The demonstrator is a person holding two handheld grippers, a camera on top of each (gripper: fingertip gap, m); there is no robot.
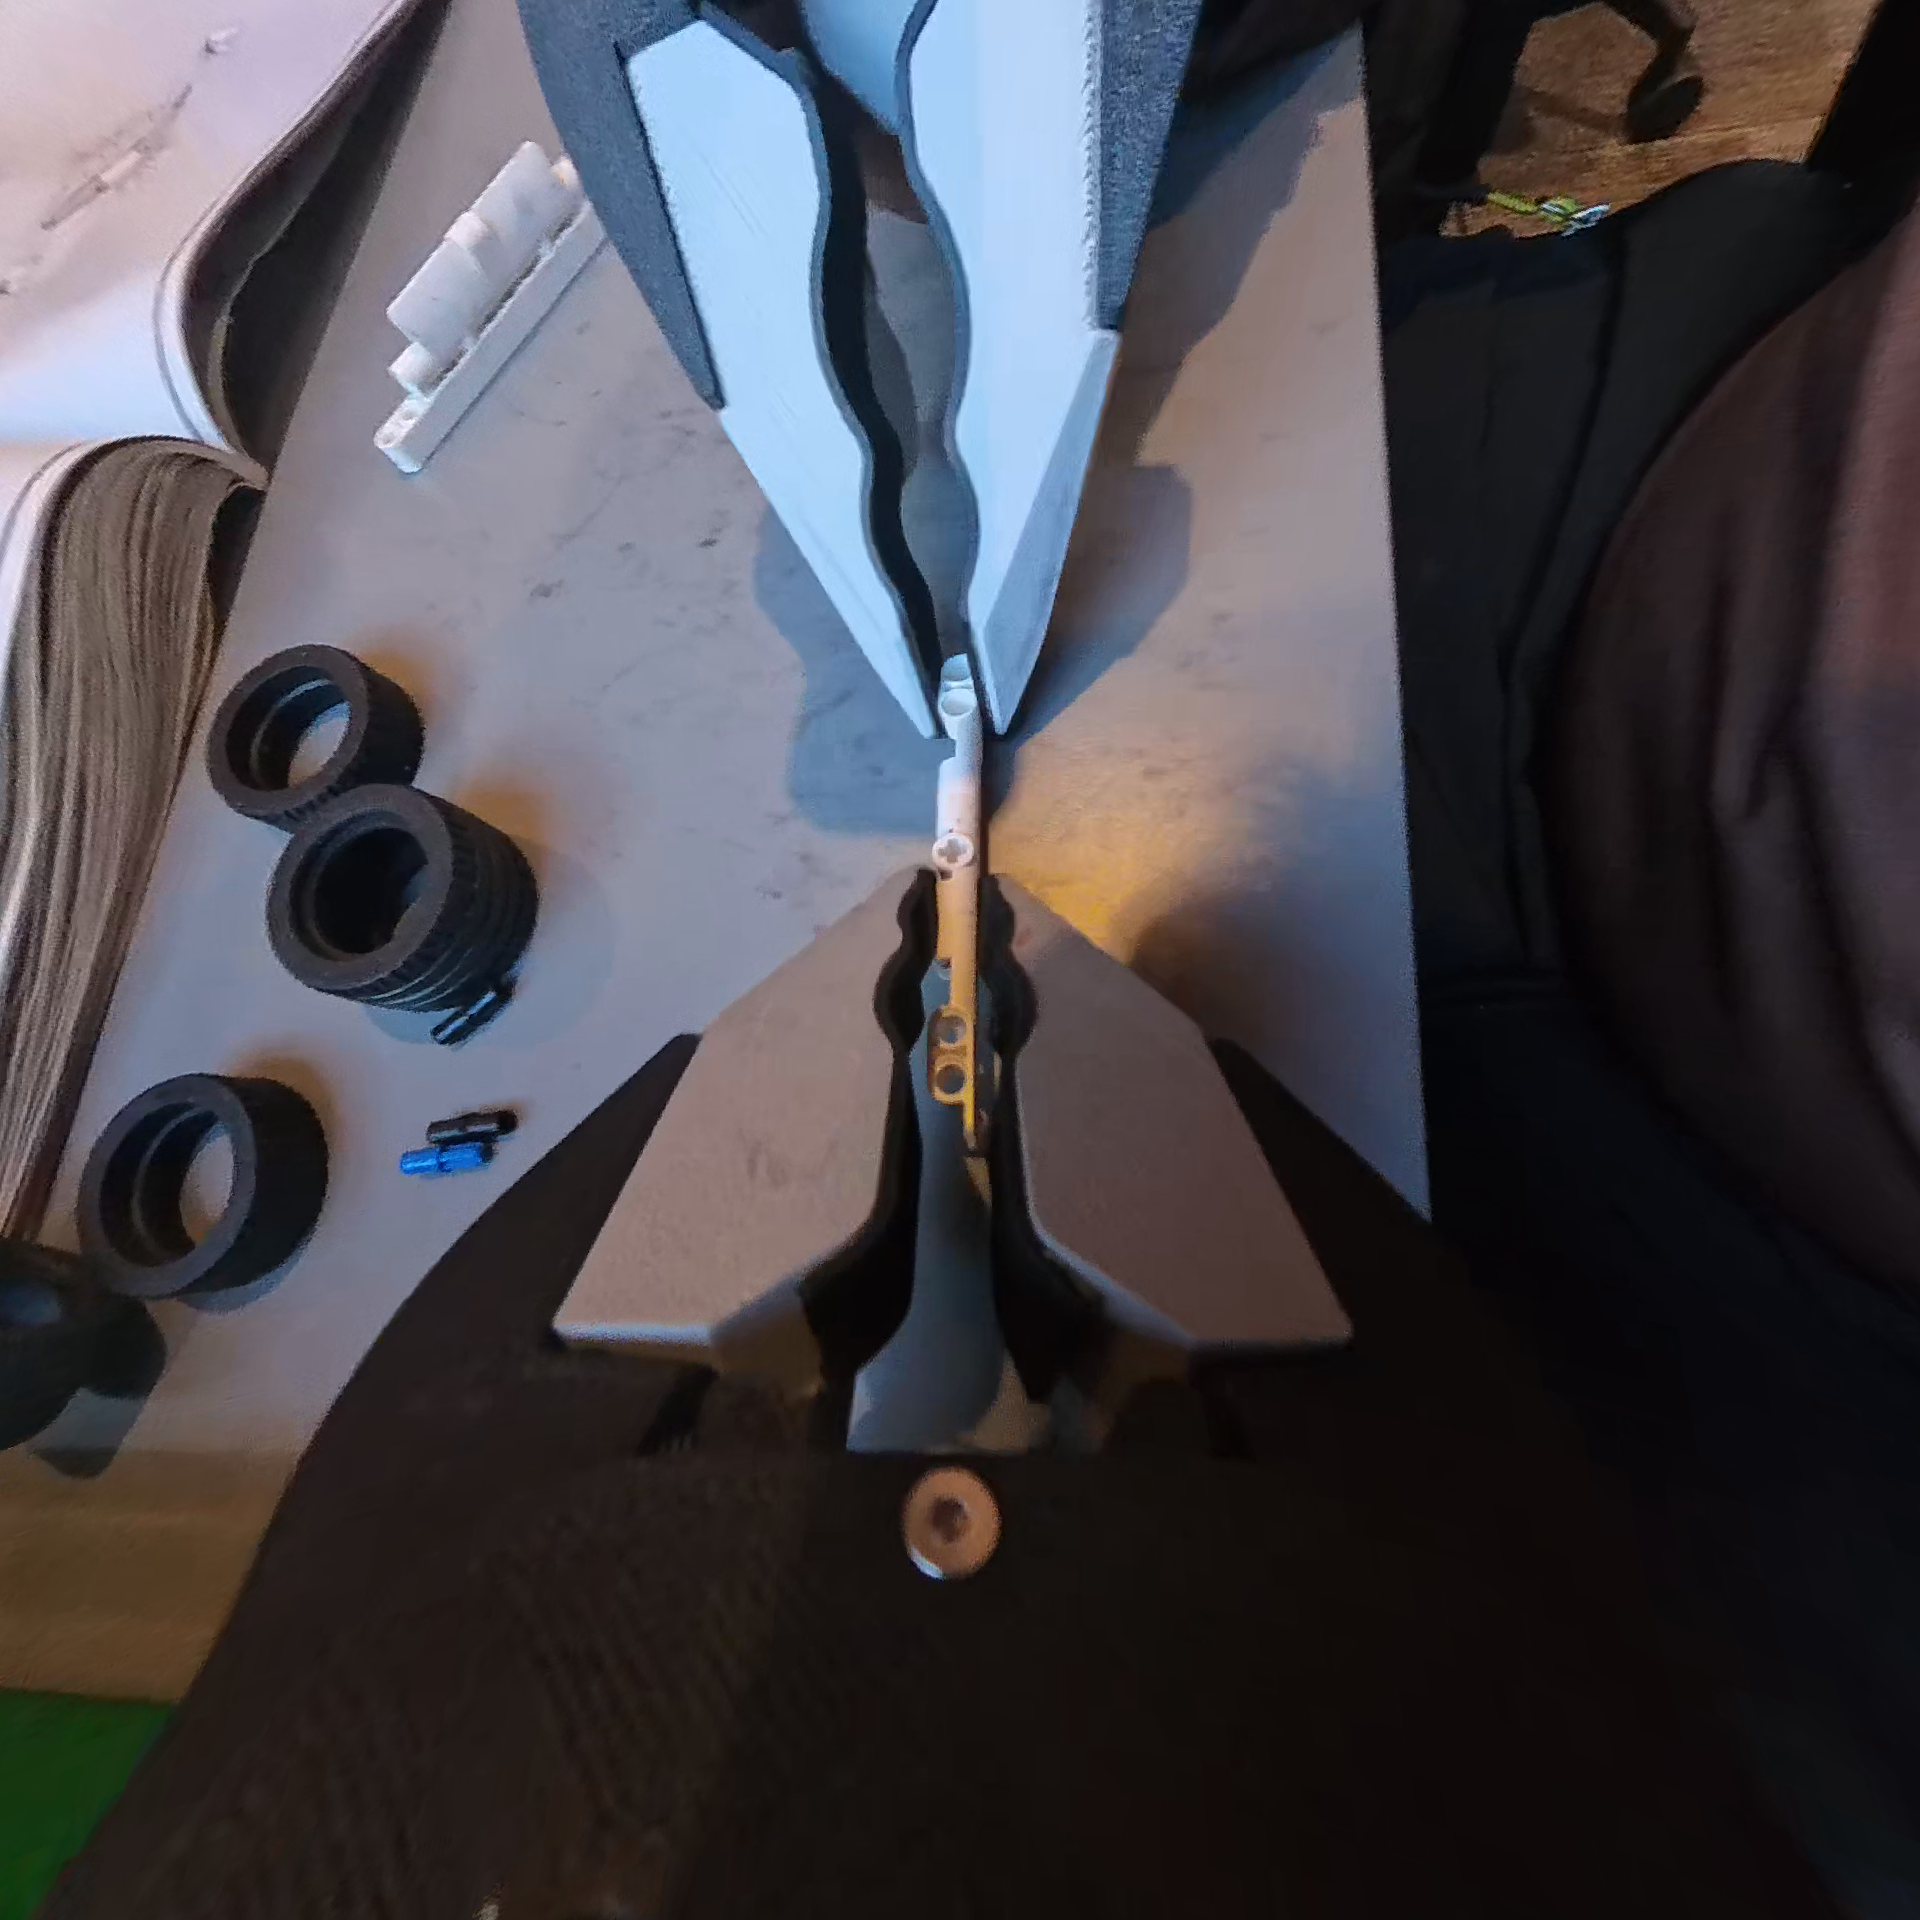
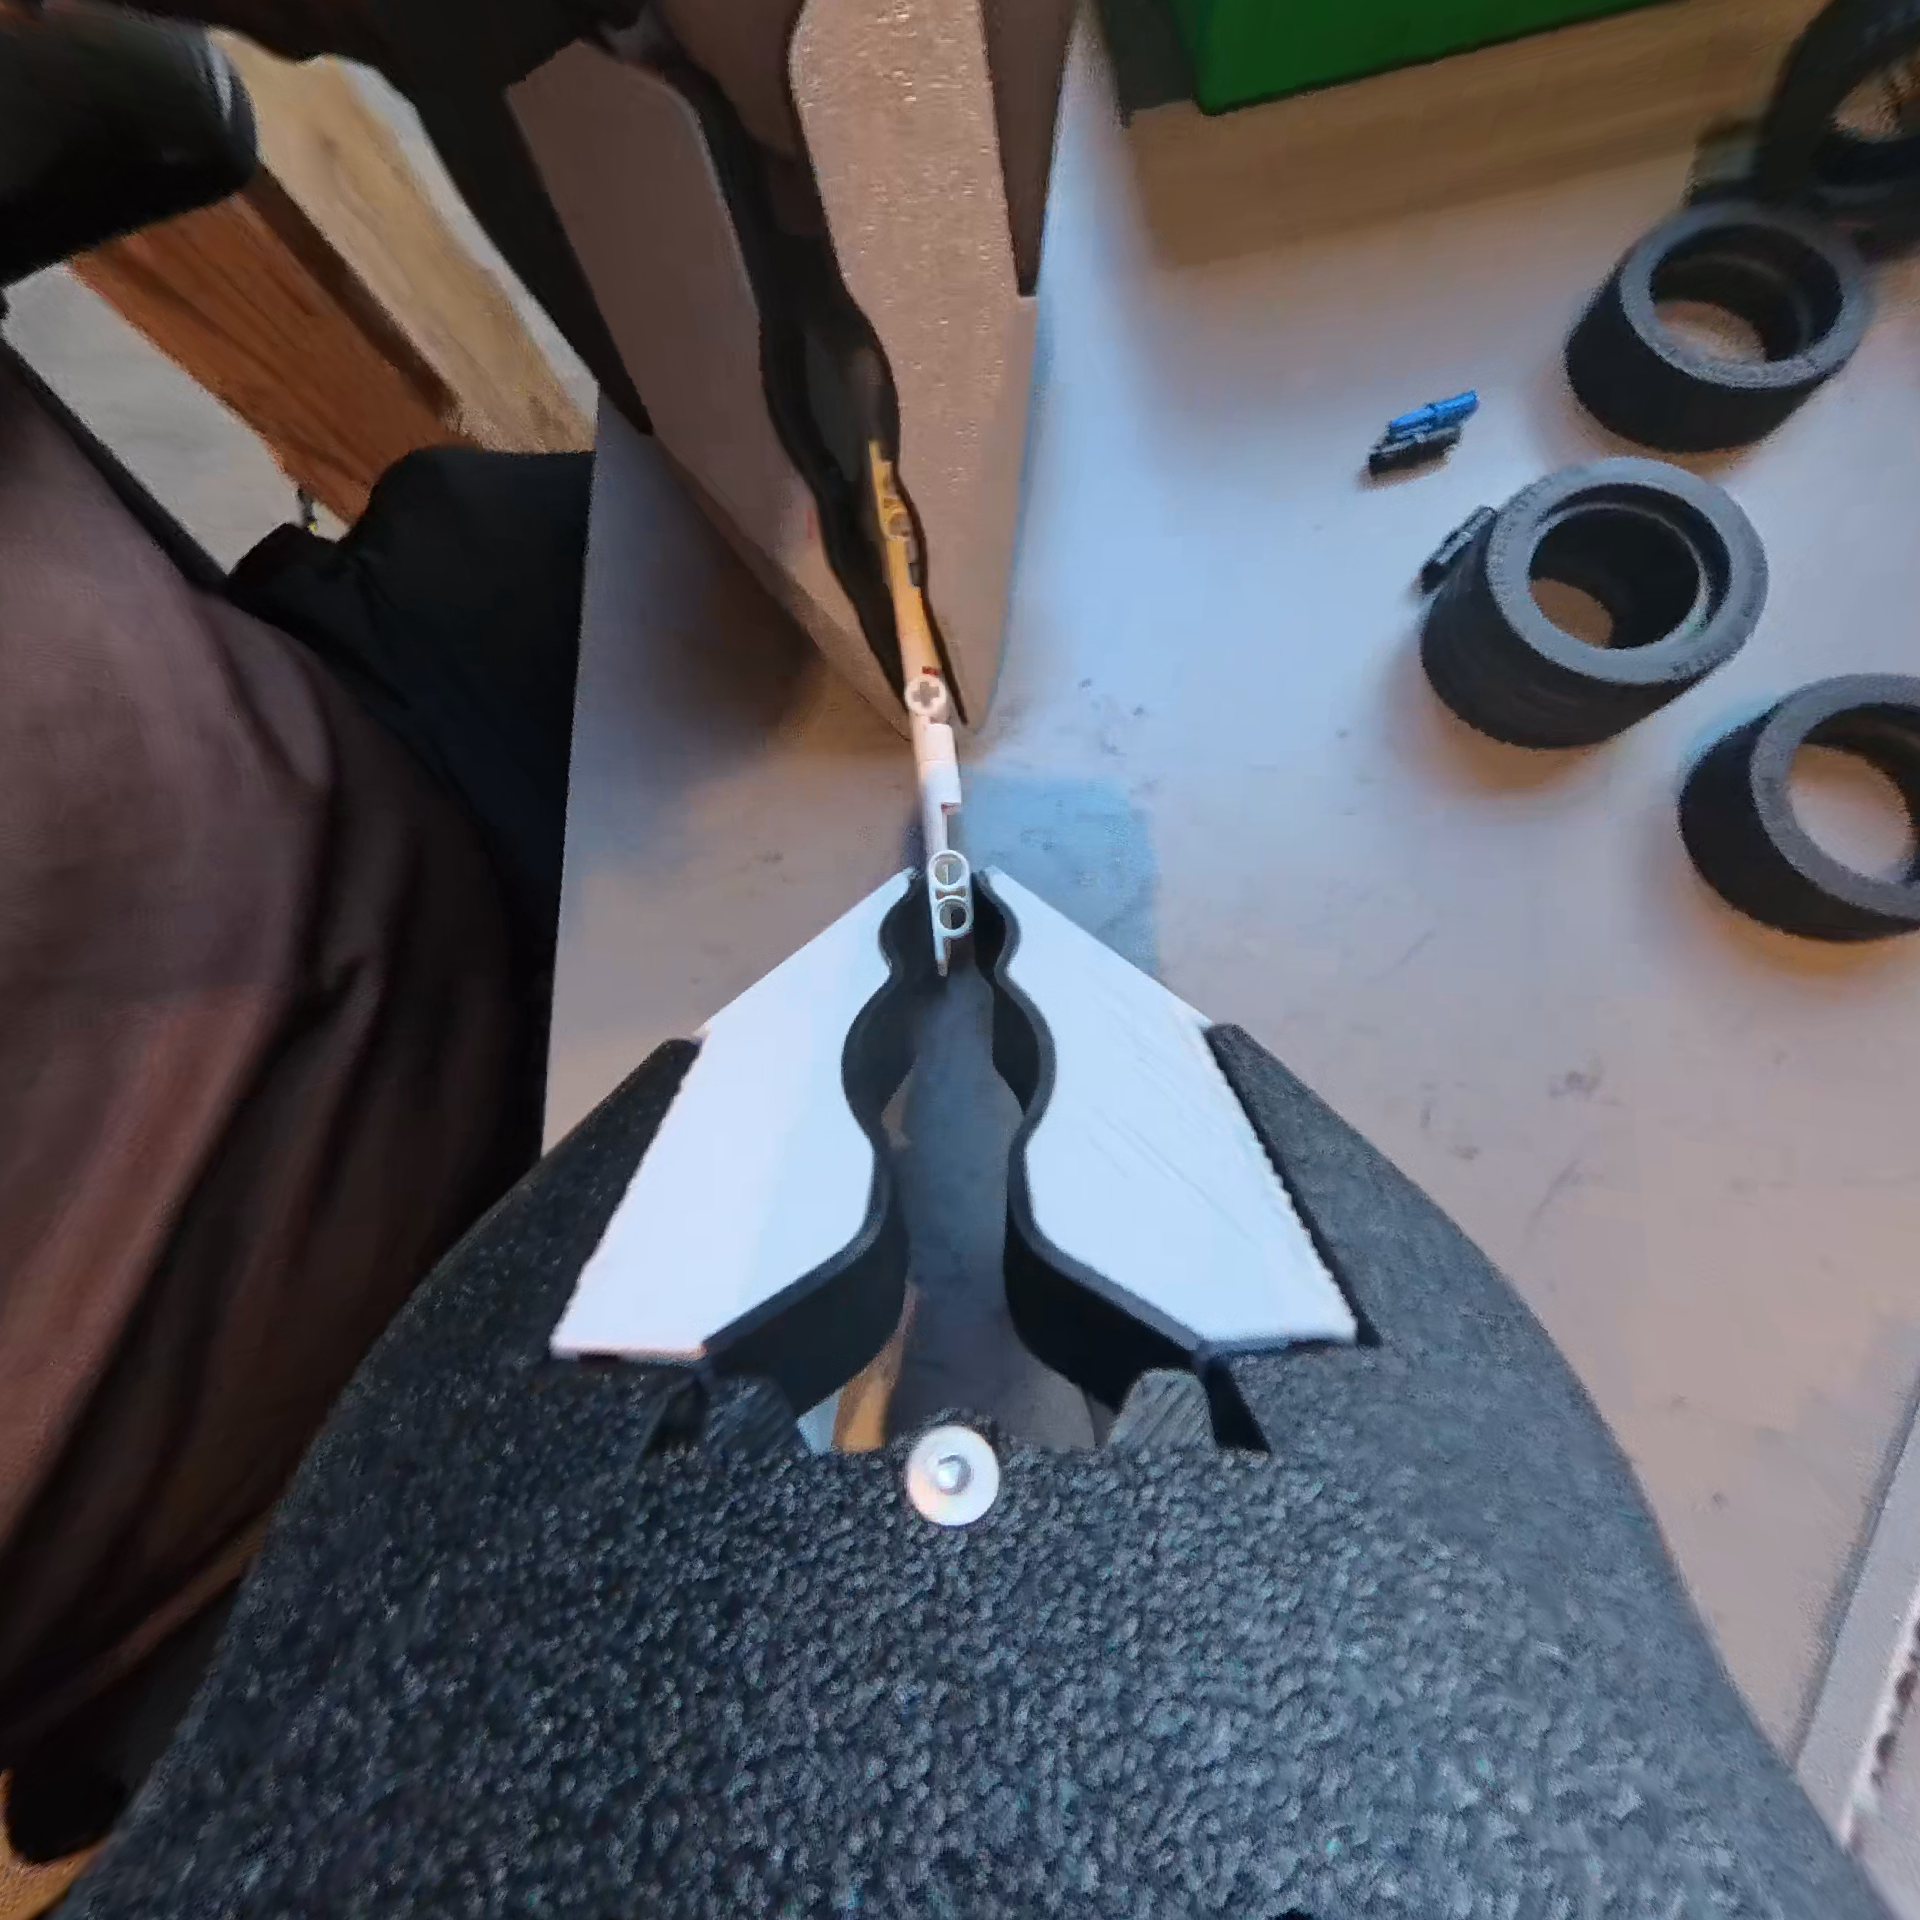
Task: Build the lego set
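My left gripper point(image 1: 958, 883) has grey fingers and is shut on a long white lego beam point(image 1: 956, 935) that has a cross hole at its free end. My right gripper point(image 2: 948, 878) has white fingers and is shut on a small white connector point(image 2: 951, 902) with two round holes. The connector's stem point(image 2: 938, 779) meets the beam's end point(image 2: 923, 694) in the air above the table edge. I cannot tell whether they are joined. Each gripper faces the other: the right gripper point(image 1: 964, 722) shows in the left wrist view, the left gripper point(image 2: 932, 712) in the right wrist view.
Several black tyres point(image 1: 400, 899) point(image 2: 1595, 613) lie on the grey table point(image 1: 623, 623), with a blue pin point(image 1: 442, 1158) and a black pin point(image 1: 473, 1125) beside them. A white lego assembly point(image 1: 488, 301) lies farther off. A person's dark clothing point(image 1: 1662, 831) is past the table edge. My left and right fingertips are right by each other. About 10 cm separates my left fingertips from the black pin point(image 1: 473, 1125). It is also in sight in the right wrist view point(image 2: 1411, 458).
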